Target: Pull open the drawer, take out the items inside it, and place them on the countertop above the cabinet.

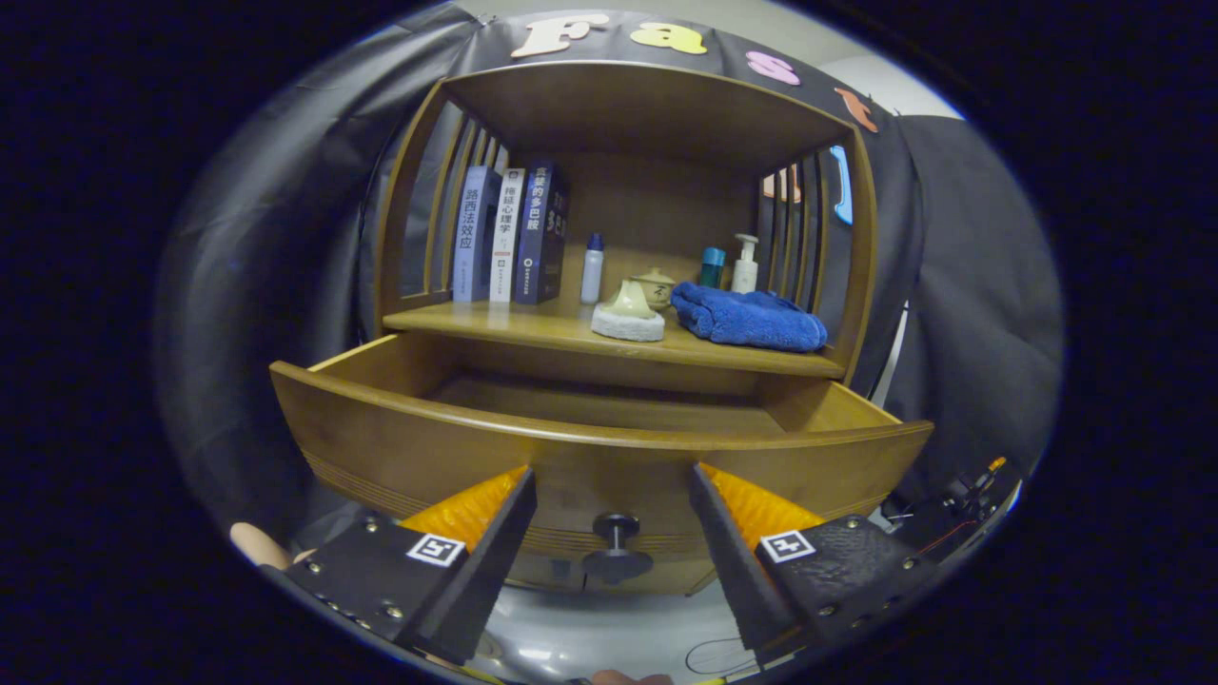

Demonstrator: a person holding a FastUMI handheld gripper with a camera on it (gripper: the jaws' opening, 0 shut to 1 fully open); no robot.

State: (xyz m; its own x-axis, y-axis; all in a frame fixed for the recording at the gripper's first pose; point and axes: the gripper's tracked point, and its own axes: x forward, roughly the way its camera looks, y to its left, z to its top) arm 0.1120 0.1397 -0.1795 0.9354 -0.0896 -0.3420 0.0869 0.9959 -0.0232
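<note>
Hand-held gripper [614, 533] spread wide, holding nothing, with the drawer knob [617, 547] between its fingers.

The drawer [590, 447] stands pulled open at 12 o'clock of the fingers; what shows of its floor looks bare. On the bench [533, 328] above lie a blue towel [752, 319], a teapot [655, 285] and bottles. Judged step: emptying; next calls for rising over the drawer front to check inside.

The drawer [590, 457] is warm brown wood with a dark knob [616, 525]. On the brown shelf [533, 328] lie a blue towel [752, 319], a cream teapot [655, 283] and dark blue books [509, 233].
</note>
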